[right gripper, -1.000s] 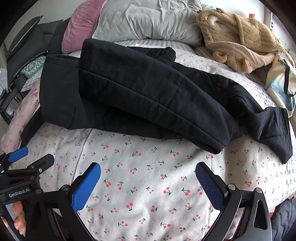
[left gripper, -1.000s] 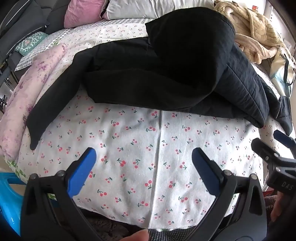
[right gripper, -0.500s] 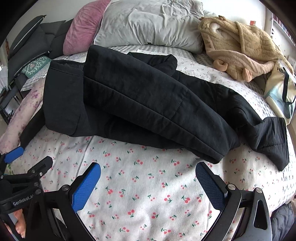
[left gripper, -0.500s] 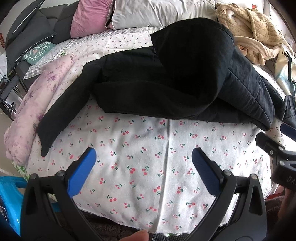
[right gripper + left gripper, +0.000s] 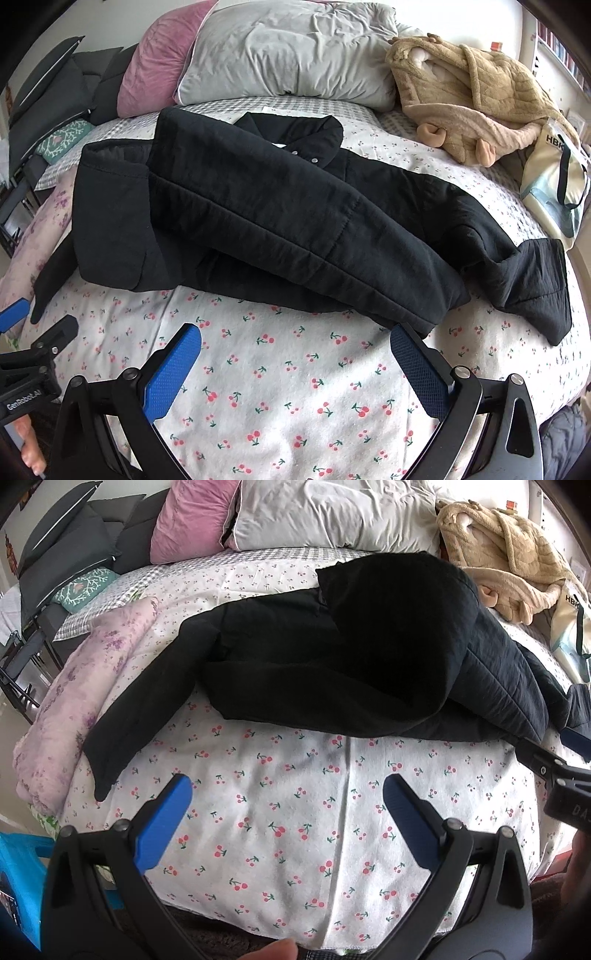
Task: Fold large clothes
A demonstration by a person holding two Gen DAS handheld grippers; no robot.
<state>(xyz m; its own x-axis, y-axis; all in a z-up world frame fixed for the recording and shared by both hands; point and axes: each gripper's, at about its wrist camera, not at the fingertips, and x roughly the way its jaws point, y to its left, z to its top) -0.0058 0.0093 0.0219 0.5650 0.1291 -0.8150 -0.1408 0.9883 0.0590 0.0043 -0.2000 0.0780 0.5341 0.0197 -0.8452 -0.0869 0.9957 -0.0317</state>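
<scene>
A large black quilted jacket (image 5: pixel 277 221) lies across the cherry-print sheet (image 5: pixel 280 384), partly folded over itself, collar toward the pillows. One sleeve (image 5: pixel 535 288) trails to the right; another sleeve (image 5: pixel 140 716) stretches down to the left. In the left wrist view the jacket (image 5: pixel 351 657) fills the middle of the bed. My left gripper (image 5: pixel 288 797) hovers open over bare sheet (image 5: pixel 295 830) in front of the jacket, holding nothing. My right gripper (image 5: pixel 295 347) is also open and empty, its right fingertip close to the jacket's near hem.
Grey pillow (image 5: pixel 288 55) and pink pillow (image 5: pixel 151 70) at the head of the bed. A tan fleece garment (image 5: pixel 472 96) and a tote bag (image 5: pixel 554 177) lie at the right. A pink floral blanket (image 5: pixel 81 709) lines the left edge; a blue stool (image 5: pixel 18 886) stands below.
Both grippers have drawn back and up from the bed, so the jacket sits farther off and more of the bed shows. Both stayed open; the jacket has not moved.
</scene>
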